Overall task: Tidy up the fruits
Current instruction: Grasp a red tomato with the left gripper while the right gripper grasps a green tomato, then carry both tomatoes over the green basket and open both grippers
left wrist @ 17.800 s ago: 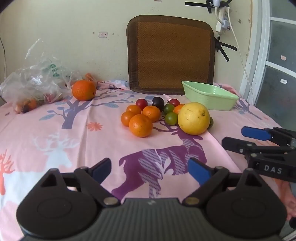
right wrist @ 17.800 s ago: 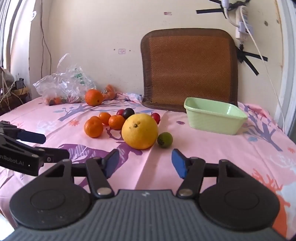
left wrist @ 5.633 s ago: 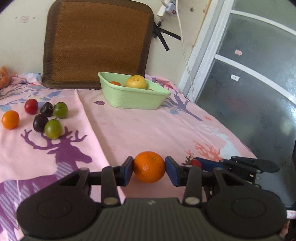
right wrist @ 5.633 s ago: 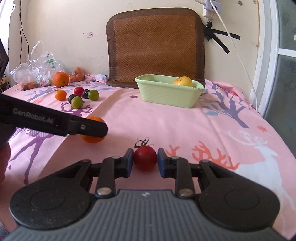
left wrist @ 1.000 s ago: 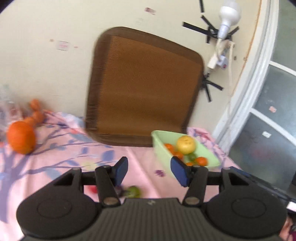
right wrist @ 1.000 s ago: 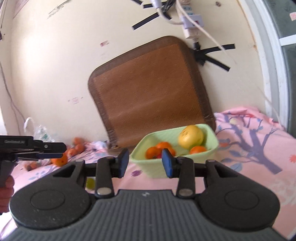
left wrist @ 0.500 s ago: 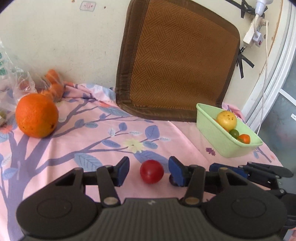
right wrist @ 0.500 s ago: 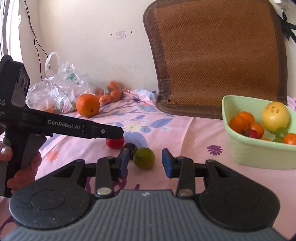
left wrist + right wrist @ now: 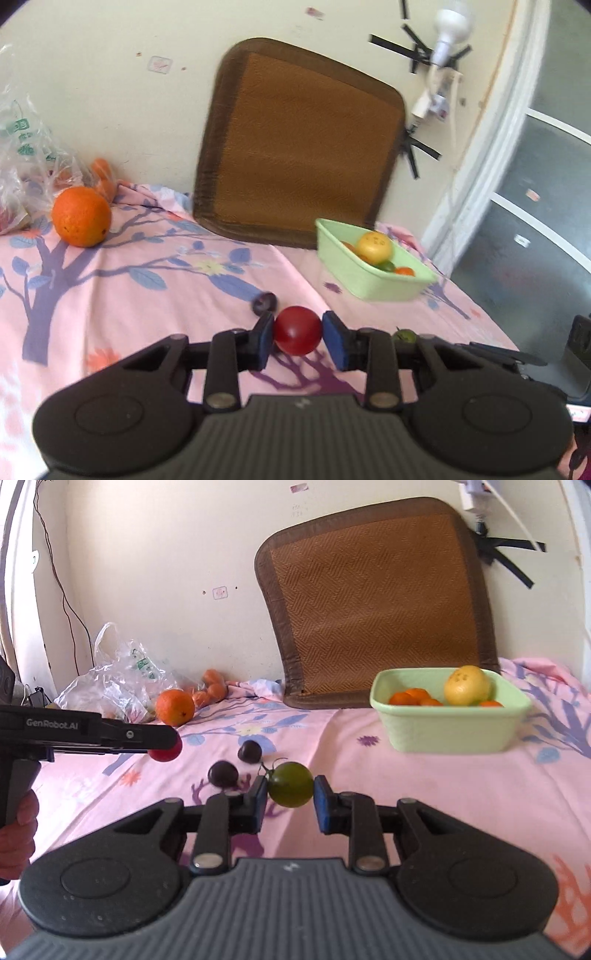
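1. Both grippers, empty a second ago, now pinch fruit.
2. Far left, a big orange (image 9: 174,707) sits by the plastic bag (image 9: 118,683), not yet sorted.
3. Left gripper (image 9: 298,338) is clamped on a red tomato (image 9: 297,335).
4. Two dark plums (image 9: 223,774) lie loose on the table (image 9: 424,794).
5. Right gripper (image 9: 290,794) is clamped on a green tomato (image 9: 290,784).
6. At right, the green bowl (image 9: 450,731) already holds most fruit; I judge the job well past halfway.

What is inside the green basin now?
Inside the green basin lie a large yellow citrus fruit and several oranges. Its wall covers whatever lies lower.
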Demonstrator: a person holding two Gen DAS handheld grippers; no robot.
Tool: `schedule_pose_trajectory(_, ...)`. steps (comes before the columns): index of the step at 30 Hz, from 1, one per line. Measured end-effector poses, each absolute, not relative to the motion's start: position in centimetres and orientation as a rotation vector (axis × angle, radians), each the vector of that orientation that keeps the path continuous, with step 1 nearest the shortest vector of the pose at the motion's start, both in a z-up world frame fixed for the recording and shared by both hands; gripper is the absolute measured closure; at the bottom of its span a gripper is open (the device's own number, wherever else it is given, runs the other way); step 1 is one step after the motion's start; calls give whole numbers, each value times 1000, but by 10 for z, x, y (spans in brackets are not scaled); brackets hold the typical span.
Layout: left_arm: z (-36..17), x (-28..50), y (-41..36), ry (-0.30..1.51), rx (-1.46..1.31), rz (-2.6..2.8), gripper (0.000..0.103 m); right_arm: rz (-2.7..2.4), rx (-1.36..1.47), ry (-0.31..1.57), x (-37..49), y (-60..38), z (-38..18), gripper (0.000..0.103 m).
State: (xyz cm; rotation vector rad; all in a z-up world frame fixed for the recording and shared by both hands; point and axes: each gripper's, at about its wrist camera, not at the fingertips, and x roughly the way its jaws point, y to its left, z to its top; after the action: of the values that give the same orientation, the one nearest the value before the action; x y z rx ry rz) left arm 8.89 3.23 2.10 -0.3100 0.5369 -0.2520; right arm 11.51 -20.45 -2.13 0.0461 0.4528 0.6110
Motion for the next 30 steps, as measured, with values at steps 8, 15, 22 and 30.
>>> schedule_pose_trajectory(8, -13, 26, -39, 603, -224, -258, 74, 575, 8, 486, 35, -237, -44, 73)
schedule_pose_trajectory(15, -23, 2, -59, 580, -119, -202, 63, 551, -20, 469, 20, -237, -55, 72)
schedule_pose_trajectory(22, -16, 3, -63, 572, -89, -170, 52, 550, -29, 450, 17, -239, -55, 72)
schedule_pose_trajectory(30, -18, 17, -62, 612, -111, -234, 74, 581, -18, 436, 25, -241, -53, 74)
